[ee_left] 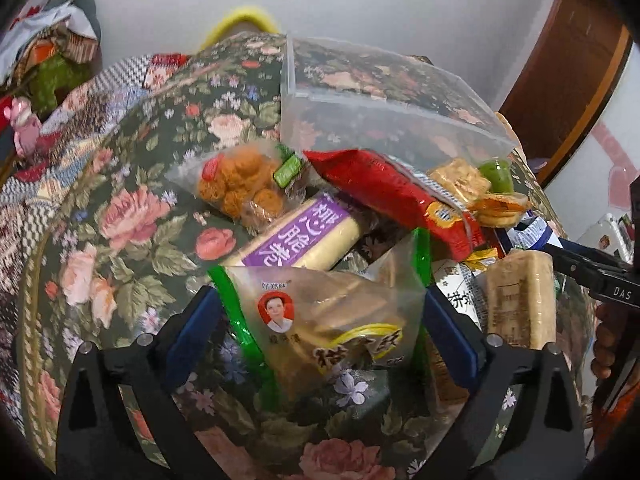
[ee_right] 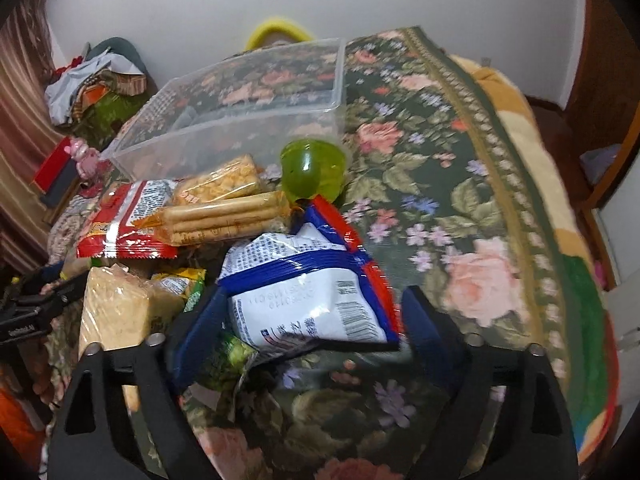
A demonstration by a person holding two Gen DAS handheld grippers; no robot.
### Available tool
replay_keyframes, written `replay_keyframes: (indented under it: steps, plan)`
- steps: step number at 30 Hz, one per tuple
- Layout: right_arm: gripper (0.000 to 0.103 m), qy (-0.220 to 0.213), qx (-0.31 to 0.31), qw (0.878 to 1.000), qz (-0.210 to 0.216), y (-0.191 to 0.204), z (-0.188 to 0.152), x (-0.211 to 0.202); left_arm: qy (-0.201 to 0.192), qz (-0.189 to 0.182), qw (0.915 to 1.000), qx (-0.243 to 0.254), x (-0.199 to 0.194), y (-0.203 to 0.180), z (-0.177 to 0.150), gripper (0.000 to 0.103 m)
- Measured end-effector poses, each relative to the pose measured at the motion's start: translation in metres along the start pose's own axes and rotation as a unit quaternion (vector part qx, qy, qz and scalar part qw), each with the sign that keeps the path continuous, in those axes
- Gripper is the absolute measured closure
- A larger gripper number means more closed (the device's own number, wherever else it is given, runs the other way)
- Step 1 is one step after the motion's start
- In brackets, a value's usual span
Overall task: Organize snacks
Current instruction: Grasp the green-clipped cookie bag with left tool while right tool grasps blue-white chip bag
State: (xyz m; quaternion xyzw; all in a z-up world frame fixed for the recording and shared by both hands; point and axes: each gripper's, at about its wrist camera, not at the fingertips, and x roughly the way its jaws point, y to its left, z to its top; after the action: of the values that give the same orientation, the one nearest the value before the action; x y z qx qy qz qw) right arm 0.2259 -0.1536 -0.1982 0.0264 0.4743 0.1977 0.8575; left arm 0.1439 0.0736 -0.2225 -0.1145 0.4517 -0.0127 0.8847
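Left gripper (ee_left: 320, 328) jaws wide, straddling a green-edged biscuit bag (ee_left: 324, 320), no clamp. Right gripper (ee_right: 316, 332) also wide, around a white-blue packet (ee_right: 308, 296). Snack pile lies just before the clear plastic bin (ee_right: 240, 136); green jelly cup (ee_right: 312, 170) beside it.

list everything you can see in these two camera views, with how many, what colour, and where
bin: one, clear, empty, behind the snack pile
jelly cup: one, green, right of the bin's near corner
red bag: one, red, left of the pile
biscuit sticks: one pack, tan, mid-pile
cracker pack: one, orange, against the bin
white bag: one, white with blue and red, between the right gripper's fingers
portrait bag: one, clear with green edges, between the left gripper's fingers
purple bar: one, purple label, behind the portrait bag
fried balls: one bag, orange, left of the red bag
cloth: one, floral green, under everything
left gripper: open
right gripper: open
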Motion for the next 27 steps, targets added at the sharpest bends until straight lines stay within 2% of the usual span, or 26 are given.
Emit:
replay_keyframes:
  steps: [4,14,16,19,20,22,27]
  plan:
    - [0.011,0.009,0.007,1.000,0.013,-0.001,0.001,0.009,-0.005,0.000,1.0000,0.001,0.002,0.001,-0.002,0.000]
    - [0.015,-0.006,-0.013,1.000,-0.013,0.000,-0.004,0.008,0.006,0.009,0.9999,-0.004,0.005,0.006,-0.009,0.001]
    - [0.018,-0.011,-0.017,1.000,-0.019,0.001,-0.004,0.006,0.004,0.003,0.9999,-0.011,0.003,0.010,-0.011,0.007]
    - [0.024,-0.017,-0.025,0.999,-0.026,0.002,-0.006,0.001,0.000,-0.001,0.9998,-0.019,0.000,0.012,-0.009,0.023]
    - [0.024,-0.018,-0.027,0.999,-0.029,0.003,-0.006,0.001,-0.001,0.001,0.9998,-0.018,0.000,0.010,-0.008,0.026]
    - [0.025,-0.025,-0.035,0.998,-0.040,0.004,-0.007,-0.003,-0.004,0.001,1.0000,-0.005,-0.002,0.005,-0.008,0.039]
    - [0.026,-0.036,-0.039,0.997,-0.052,0.003,-0.011,-0.014,-0.013,0.014,0.9996,0.021,-0.011,-0.004,-0.009,0.044]
